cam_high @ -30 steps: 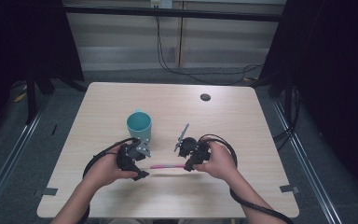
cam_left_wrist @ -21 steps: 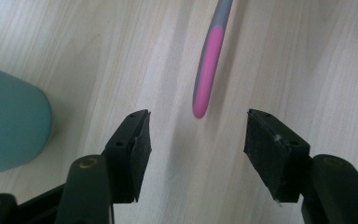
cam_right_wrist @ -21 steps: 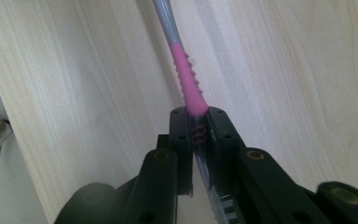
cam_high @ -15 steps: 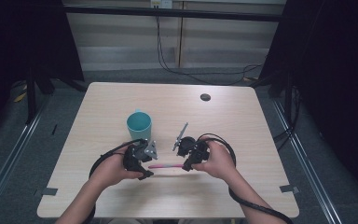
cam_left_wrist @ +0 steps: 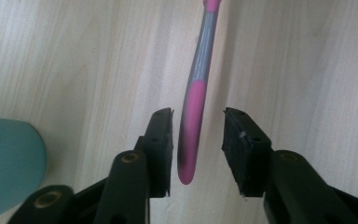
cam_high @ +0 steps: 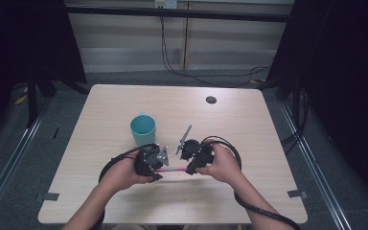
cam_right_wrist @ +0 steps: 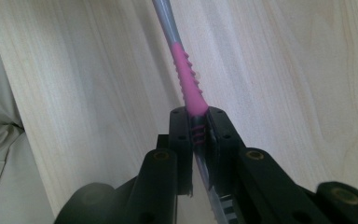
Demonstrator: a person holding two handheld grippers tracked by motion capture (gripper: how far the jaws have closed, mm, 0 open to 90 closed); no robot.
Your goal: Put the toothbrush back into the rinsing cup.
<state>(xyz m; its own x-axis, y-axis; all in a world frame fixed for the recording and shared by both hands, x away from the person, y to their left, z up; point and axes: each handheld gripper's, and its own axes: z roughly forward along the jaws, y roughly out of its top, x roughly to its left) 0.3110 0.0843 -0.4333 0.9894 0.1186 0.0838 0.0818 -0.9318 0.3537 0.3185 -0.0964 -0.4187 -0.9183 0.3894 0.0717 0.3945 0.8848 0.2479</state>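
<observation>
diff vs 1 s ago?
The left gripper has slid toward the right gripper along the toothbrush; its jaws have just been closing around the handle end, with gaps showing on both sides. The right gripper stays clamped on the ribbed part. The cup and table are unchanged.

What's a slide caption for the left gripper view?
Left tongs closing around the pink-and-grey toothbrush handle end, pads not yet touching.

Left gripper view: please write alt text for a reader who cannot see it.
A pink and grey toothbrush handle hangs end-first between the left gripper's two black jaws, which have just been closing but do not yet press on it. Below lies the pale wooden table, with a teal cup at the left edge.
</observation>
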